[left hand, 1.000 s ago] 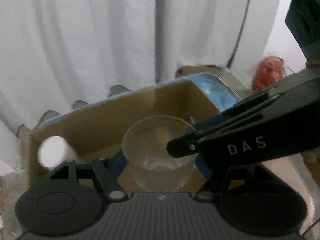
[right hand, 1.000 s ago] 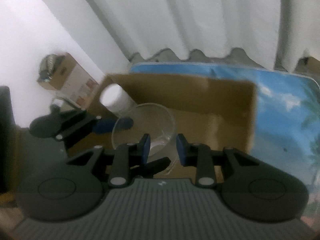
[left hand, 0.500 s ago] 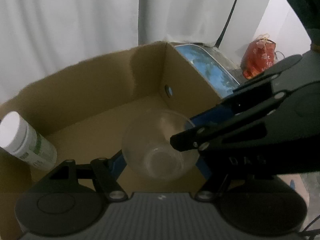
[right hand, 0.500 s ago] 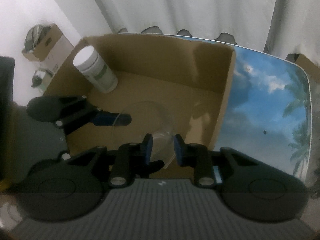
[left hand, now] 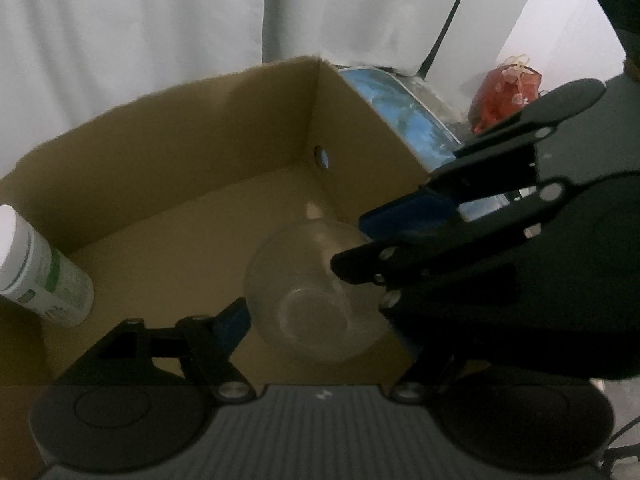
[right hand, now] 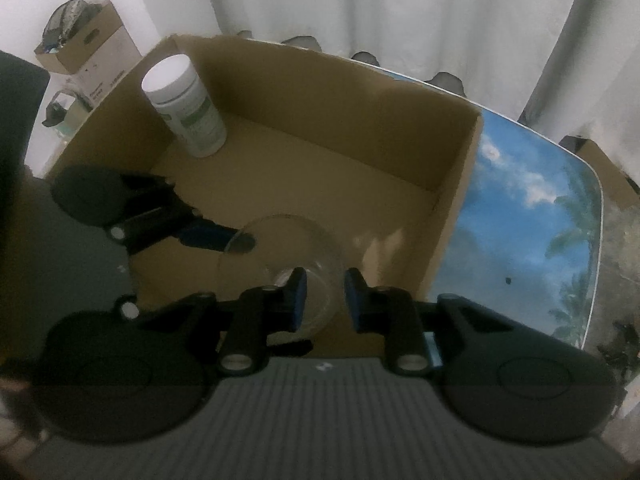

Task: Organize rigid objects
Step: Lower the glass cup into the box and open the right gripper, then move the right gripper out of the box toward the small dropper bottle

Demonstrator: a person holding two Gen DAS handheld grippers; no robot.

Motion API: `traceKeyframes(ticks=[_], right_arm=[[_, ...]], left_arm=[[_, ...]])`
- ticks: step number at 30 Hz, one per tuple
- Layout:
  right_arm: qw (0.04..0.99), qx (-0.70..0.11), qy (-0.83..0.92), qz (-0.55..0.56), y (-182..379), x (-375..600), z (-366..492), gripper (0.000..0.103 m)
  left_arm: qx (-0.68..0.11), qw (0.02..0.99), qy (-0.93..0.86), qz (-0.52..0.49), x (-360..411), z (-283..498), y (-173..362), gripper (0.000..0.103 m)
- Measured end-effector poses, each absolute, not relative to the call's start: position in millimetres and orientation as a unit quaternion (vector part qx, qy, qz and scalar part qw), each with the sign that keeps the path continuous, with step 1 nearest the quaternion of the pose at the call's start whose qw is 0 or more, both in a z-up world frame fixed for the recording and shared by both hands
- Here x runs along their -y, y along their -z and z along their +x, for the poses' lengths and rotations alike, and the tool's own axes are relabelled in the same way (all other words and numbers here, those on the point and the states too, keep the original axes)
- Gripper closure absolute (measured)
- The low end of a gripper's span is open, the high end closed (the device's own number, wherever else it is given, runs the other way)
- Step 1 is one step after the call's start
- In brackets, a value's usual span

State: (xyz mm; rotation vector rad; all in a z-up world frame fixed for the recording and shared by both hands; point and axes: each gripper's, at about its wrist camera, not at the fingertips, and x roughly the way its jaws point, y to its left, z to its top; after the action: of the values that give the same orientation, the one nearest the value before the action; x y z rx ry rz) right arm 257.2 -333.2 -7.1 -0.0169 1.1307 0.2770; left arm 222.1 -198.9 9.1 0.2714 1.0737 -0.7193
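A clear glass bowl (left hand: 316, 292) (right hand: 280, 264) hangs low inside an open cardboard box (left hand: 200, 128) (right hand: 340, 92). My right gripper (right hand: 326, 300) (left hand: 356, 244) is shut on the bowl's near rim, one blue pad inside the wall and one outside. My left gripper (left hand: 316, 316) straddles the bowl and its jaws are opening. Its left pad (left hand: 236, 316) stands beside the bowl's wall, and its other finger is hidden behind the right gripper. A white bottle (left hand: 36, 276) (right hand: 184, 108) with a green label stands upright in the box's far left corner.
The box sits on a table top (right hand: 520, 208) printed with blue sky and palms. White curtains hang behind. A red bag (left hand: 504, 92) lies beyond the table, and a small cardboard box (right hand: 84, 40) with clutter stands by the wall.
Both grippers tipped downward and sank with the bowl into the box, so its floor and the bottle now show. The left jaws have spread wider around the bowl.
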Motion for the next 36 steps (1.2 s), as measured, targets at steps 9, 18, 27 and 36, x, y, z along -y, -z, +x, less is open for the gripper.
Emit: traceKeyframes(ticks=[9, 18, 27, 36], right_arm=[[0.867, -0.476, -0.133, 0.056, -34, 355, 232, 0.053], [0.909, -0.346, -0.142, 0.183, -98, 401, 138, 0.046], [0.924, -0.268, -0.152, 0.226, -104, 396, 31, 0.039], [0.917, -0.248, -0.172, 0.260, -62, 338, -13, 0.037]], left_arm=[[-0.461, 0.814, 0.330, 0.126, 182, 206, -44, 0.009], [-0.406, 0.855, 0.309, 0.093, 123, 158, -101, 0.008], [-0.352, 0.895, 0.244, 0.127, 62, 79, -127, 0.004], [-0.328, 0.915, 0.190, 0.134, 11, 3, -98, 0.004]])
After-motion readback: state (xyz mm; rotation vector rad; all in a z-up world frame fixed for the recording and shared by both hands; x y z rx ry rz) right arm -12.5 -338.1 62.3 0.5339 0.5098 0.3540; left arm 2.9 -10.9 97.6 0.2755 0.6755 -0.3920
